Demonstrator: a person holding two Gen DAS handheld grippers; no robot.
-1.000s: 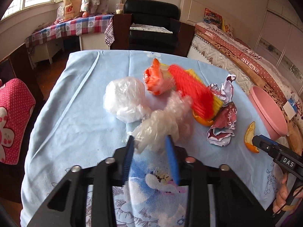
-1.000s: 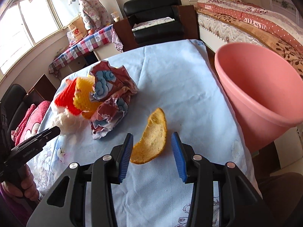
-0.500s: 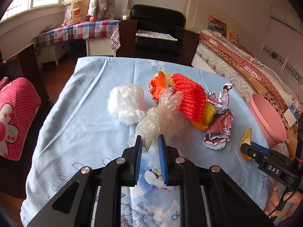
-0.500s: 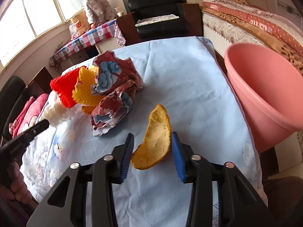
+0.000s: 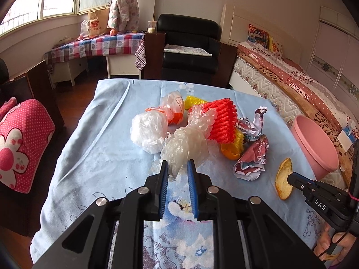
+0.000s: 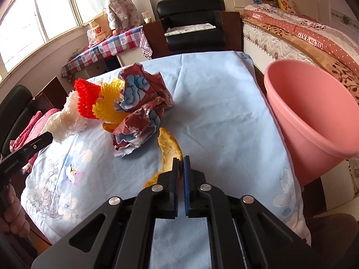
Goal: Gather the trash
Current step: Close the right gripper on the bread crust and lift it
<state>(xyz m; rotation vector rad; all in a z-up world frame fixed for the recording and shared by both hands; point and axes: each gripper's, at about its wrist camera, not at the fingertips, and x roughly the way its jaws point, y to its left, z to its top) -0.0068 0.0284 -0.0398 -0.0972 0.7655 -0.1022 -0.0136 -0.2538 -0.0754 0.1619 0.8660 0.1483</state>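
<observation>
My left gripper [image 5: 177,166] is shut on a crumpled clear plastic bag [image 5: 186,143], pinching its near end just above the blue tablecloth [image 5: 101,148]. The right gripper [image 6: 181,163] is shut on a curved orange peel [image 6: 168,146], gripping the peel's near end between its blue pads. In the left wrist view the same peel [image 5: 283,179] stands on edge at the right gripper's tip [image 5: 291,177]. A pink basin [image 6: 303,134] hangs off the table's right edge, empty as far as I see.
More trash lies mid-table: a white plastic ball [image 5: 149,132], an orange bag [image 5: 174,112], red foam netting [image 5: 222,121], yellow netting [image 5: 239,139] and crumpled wrappers [image 5: 251,157]. A bed [image 5: 291,85] runs along the right, and a black armchair [image 5: 188,44] stands behind the table.
The left jaws closed on the clear plastic bag and rose a little with it. The right jaws closed from either side onto the orange peel.
</observation>
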